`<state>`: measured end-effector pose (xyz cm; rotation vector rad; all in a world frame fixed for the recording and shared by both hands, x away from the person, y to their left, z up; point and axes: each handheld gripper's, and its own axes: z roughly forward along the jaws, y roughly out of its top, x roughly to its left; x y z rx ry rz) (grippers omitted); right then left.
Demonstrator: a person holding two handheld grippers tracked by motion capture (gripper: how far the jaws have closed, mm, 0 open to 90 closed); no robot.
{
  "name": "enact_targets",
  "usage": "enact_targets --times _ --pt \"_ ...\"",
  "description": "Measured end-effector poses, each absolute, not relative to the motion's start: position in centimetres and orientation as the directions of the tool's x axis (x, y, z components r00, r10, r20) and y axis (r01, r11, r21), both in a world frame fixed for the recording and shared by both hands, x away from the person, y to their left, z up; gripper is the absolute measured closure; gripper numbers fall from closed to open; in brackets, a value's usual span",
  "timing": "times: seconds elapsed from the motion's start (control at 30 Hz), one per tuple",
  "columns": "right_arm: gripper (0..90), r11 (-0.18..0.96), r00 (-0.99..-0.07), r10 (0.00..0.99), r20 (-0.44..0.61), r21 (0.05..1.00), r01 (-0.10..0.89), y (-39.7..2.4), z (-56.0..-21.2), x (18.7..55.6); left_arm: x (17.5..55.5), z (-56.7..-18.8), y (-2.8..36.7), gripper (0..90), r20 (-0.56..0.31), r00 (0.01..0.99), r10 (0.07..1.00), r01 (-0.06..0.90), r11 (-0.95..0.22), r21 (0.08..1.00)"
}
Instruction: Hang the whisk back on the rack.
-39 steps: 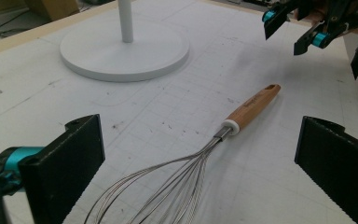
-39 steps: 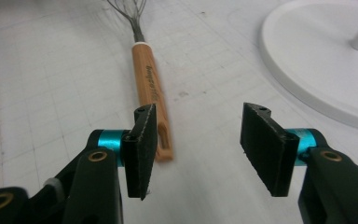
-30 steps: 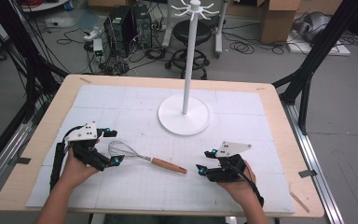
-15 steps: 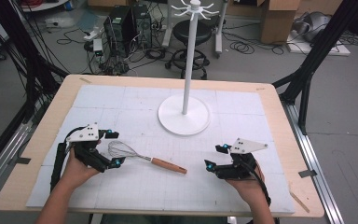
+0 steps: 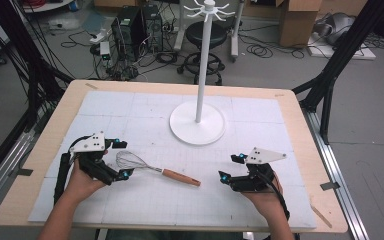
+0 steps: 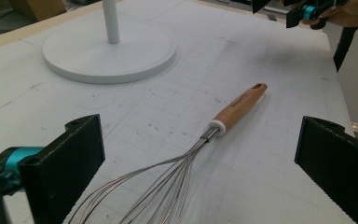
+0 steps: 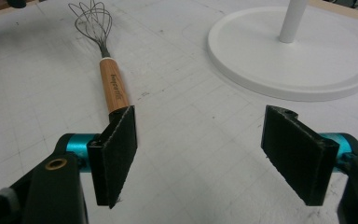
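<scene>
Handle lettering (right tongs' view) — whisk (image 7: 113, 84) lies flat.

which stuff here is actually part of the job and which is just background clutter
Likely in play:
- whisk, lying on the mat between the open jaws of the left gripper
- white hook stand
- right gripper, open, just off the handle end

Just around:
- stool
- computer tower
- cardboard boxes
</scene>
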<state>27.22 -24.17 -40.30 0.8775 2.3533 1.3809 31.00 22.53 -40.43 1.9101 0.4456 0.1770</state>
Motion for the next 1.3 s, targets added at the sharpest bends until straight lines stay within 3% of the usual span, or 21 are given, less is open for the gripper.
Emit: enact_targets --times 0.33,0.47,0.77,1.13,1.23,1.3 --pt "25.9 0.358 -0.765 0.641 0.058 0.86 0.364 -25.1 -40.2 27.1 31.0 -39.9 22.1 2.0 -0.081 0.92 0.383 0.22 -0.335 0.916" --pt "25.8 0.326 -0.759 0.649 0.062 0.878 0.35 -25.7 -39.7 26.9 31.3 -38.9 20.7 2.0 -0.071 0.937 0.342 0.206 -0.379 0.902" --pt "25.8 0.317 -0.753 0.654 0.066 0.88 0.353 -26.2 -39.6 26.9 32.4 -37.7 15.6 2.0 -0.042 0.971 0.235 0.171 -0.563 0.809" --pt "25.9 0.312 -0.752 0.656 0.068 0.883 0.352 -26.4 -39.6 27.0 33.7 -38.5 10.7 2.2 -0.03 0.983 0.182 0.152 -0.709 0.688" --pt "25.9 0.316 -0.755 0.651 0.072 0.879 0.357 -26.1 -39.8 27.0 33.9 -39.0 9.5 14.3 -0.058 0.989 0.138 0.141 -0.74 0.658" --pt "25.9 0.326 -0.759 0.648 0.066 0.876 0.355 -26.0 -39.9 27.1 33.9 -39.4 8.9 16.4 -0.054 0.989 0.139 0.141 -0.756 0.64"
